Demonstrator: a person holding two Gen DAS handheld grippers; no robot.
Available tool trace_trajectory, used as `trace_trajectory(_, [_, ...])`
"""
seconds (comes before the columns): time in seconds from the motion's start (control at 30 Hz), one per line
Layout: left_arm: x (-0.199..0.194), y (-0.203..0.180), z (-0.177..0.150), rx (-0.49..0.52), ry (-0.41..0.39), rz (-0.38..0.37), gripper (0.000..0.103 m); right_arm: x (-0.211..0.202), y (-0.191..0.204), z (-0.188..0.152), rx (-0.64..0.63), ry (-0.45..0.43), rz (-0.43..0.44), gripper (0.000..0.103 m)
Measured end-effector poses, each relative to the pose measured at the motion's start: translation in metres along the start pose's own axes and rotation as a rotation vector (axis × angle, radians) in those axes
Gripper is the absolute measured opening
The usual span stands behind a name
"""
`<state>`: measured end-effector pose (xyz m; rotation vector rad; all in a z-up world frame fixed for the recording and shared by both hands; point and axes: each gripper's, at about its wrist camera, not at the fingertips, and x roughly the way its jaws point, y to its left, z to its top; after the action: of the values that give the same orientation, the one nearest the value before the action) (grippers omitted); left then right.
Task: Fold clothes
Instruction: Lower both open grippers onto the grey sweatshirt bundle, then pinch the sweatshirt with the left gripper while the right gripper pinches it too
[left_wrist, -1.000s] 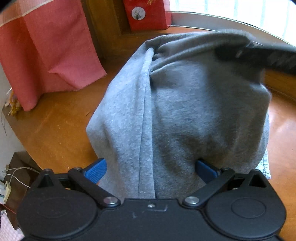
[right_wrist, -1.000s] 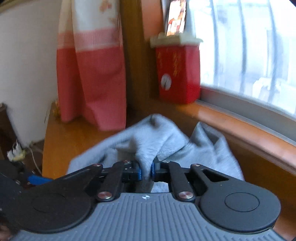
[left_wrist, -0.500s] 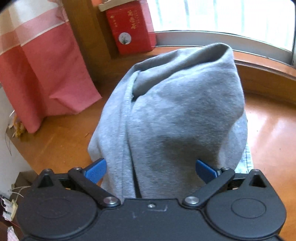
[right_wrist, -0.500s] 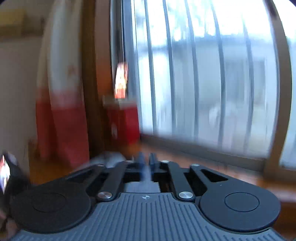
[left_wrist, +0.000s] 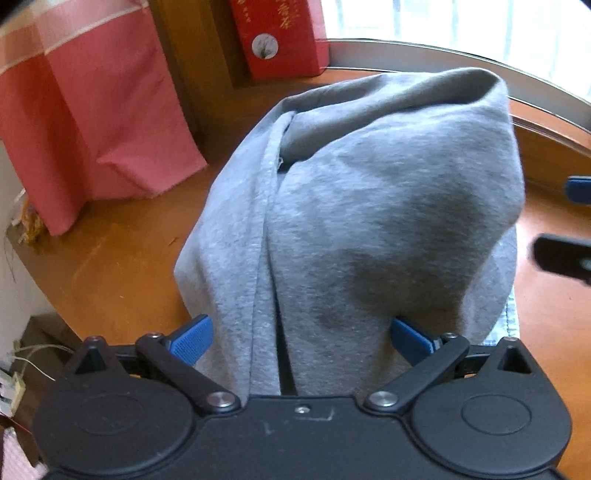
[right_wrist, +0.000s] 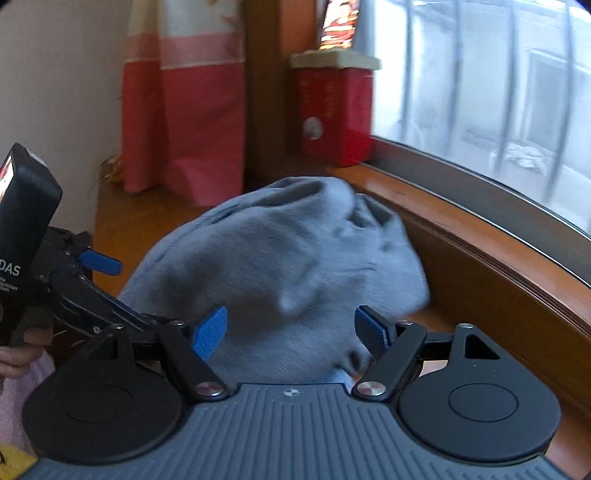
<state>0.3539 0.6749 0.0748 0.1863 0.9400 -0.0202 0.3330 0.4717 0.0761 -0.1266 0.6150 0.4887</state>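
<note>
A grey sweatshirt-like garment (left_wrist: 369, 221) lies bunched in a tall heap on the wooden table (left_wrist: 110, 266). My left gripper (left_wrist: 301, 338) is open, its blue fingers wide apart on either side of the heap's near end. My right gripper (right_wrist: 291, 332) faces the same garment (right_wrist: 280, 266) from the other side. Its jaws are opening and stand wide, with cloth low between them but not pinched. One of its blue fingers (left_wrist: 579, 189) shows at the right edge of the left wrist view. The left gripper (right_wrist: 99, 263) also appears at the left of the right wrist view.
A red box (right_wrist: 334, 110) stands on the raised wooden sill (right_wrist: 480, 251) under the barred window (right_wrist: 498, 92). A pink and red curtain (left_wrist: 92, 122) hangs to the table at the back left. Cables (left_wrist: 22, 369) lie past the table's left edge. A hand (right_wrist: 18, 354) holds the left gripper.
The right gripper was shut on a fold of the grey garment. It swung up and back and now has let go, jaws wide. The garment's top has slumped. The left gripper stayed put.
</note>
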Motion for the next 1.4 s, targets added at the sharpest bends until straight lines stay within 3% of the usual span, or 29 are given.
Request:
trace_trajectory(0.33, [0.036,0.01,0.001,-0.021,0.063,-0.109,0.103,0.067,0.024,0.018,-0.058,0.092,0.0,0.08])
trace_trajectory(0.4, [0.042,0.013,-0.001,-0.032,0.066,-0.133,0.103,0.077,0.029,0.017,-0.069,0.103,-0.005,0.085])
trace_trajectory(0.53, [0.046,0.028,-0.004,-0.062,0.057,-0.198,0.103,0.083,0.03,0.017,-0.065,0.091,-0.008,0.089])
trace_trajectory(0.63, [0.026,0.053,-0.011,-0.134,-0.005,-0.237,0.103,0.082,0.028,0.018,-0.055,0.081,0.002,0.089])
trace_trajectory(0.7, [0.015,0.068,-0.014,-0.149,-0.048,-0.213,0.102,0.082,0.027,0.018,-0.054,0.083,0.004,0.089])
trace_trajectory(0.83, [0.022,0.078,-0.008,-0.109,-0.066,-0.087,0.102,0.084,0.028,0.019,-0.054,0.088,0.006,0.089])
trace_trajectory(0.93, [0.039,0.074,-0.013,-0.09,-0.028,-0.095,0.101,0.085,0.028,0.019,-0.046,0.086,0.005,0.089])
trace_trajectory(1.0, [0.045,0.069,-0.019,-0.085,-0.02,-0.115,0.09,0.085,0.028,0.018,-0.042,0.078,0.006,0.088])
trace_trajectory(1.03, [0.044,0.072,-0.021,-0.105,-0.021,-0.154,0.073,0.083,0.03,0.018,-0.053,0.064,0.0,0.085])
trace_trajectory(1.07, [0.04,0.078,-0.022,-0.139,-0.022,-0.205,0.048,0.08,0.033,0.018,-0.07,0.046,-0.008,0.076])
trace_trajectory(1.13, [0.031,0.09,-0.024,-0.194,-0.04,-0.227,0.013,0.075,0.039,0.019,-0.104,0.009,-0.023,0.035])
trace_trajectory(1.17, [0.027,0.095,-0.024,-0.204,-0.052,-0.216,0.013,0.071,0.04,0.022,-0.1,-0.008,-0.03,0.009])
trace_trajectory(1.3, [0.012,0.1,-0.019,-0.178,-0.105,-0.121,0.011,0.053,0.037,0.028,-0.061,-0.091,-0.018,0.007])
trace_trajectory(1.4, [-0.012,0.097,-0.008,-0.175,-0.211,-0.097,0.011,0.027,0.034,0.034,-0.039,-0.192,-0.012,0.007])
